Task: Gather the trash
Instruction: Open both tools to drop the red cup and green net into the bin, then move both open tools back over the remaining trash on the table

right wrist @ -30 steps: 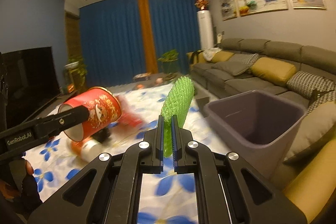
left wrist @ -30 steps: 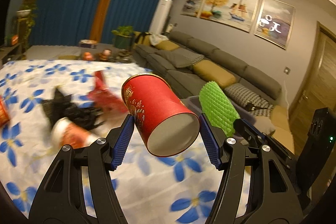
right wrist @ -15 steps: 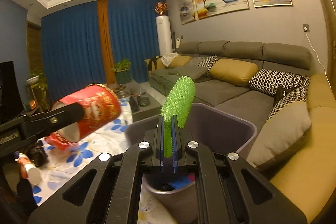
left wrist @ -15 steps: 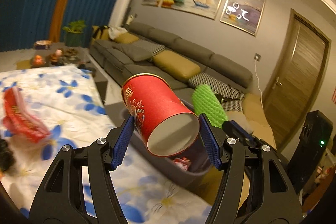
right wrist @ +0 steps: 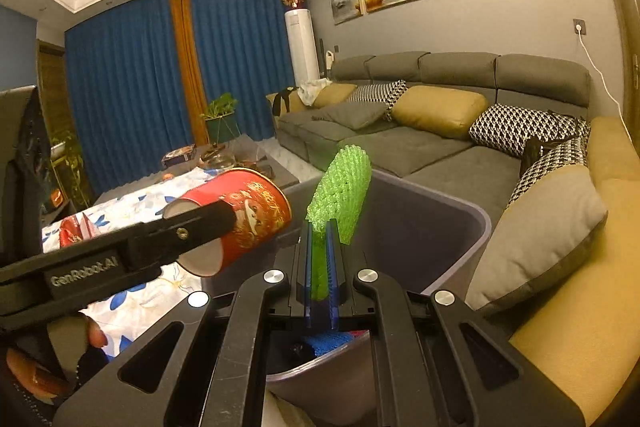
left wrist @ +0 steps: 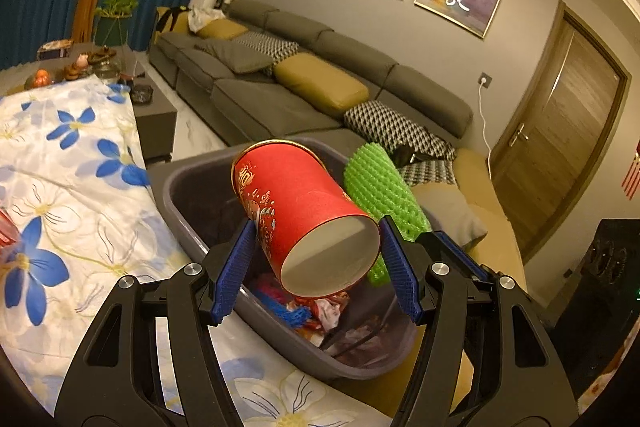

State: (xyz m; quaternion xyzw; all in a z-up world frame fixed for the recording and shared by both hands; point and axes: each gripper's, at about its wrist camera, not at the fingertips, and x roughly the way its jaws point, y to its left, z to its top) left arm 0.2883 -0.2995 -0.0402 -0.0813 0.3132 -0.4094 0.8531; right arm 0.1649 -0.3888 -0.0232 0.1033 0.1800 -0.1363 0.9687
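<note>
My left gripper (left wrist: pixel 316 267) is shut on a red paper cup (left wrist: pixel 298 215) with gold print, held tilted with its base toward the camera, over the grey trash bin (left wrist: pixel 184 195). My right gripper (right wrist: pixel 320 275) is shut on a green foam net sleeve (right wrist: pixel 340 191), which sticks up above the same bin (right wrist: pixel 456 227). In the right wrist view the left gripper (right wrist: pixel 188 235) with the cup (right wrist: pixel 248 215) hangs just left of the bin. In the left wrist view the green sleeve (left wrist: pixel 380 195) shows right of the cup. Crumpled wrappers and blue netting (left wrist: pixel 296 311) lie in the bin.
A table under a white cloth with blue flowers (left wrist: pixel 68 187) stands left of the bin, with a red packet (right wrist: pixel 76 229) on it. A long grey sofa (right wrist: pixel 420 131) with yellow and patterned cushions runs behind and right of the bin. A wooden door (left wrist: pixel 560 147) is at right.
Both grippers have swung right from above the flowered table to above the grey bin, each keeping its grip. The bin's inside has come into view.
</note>
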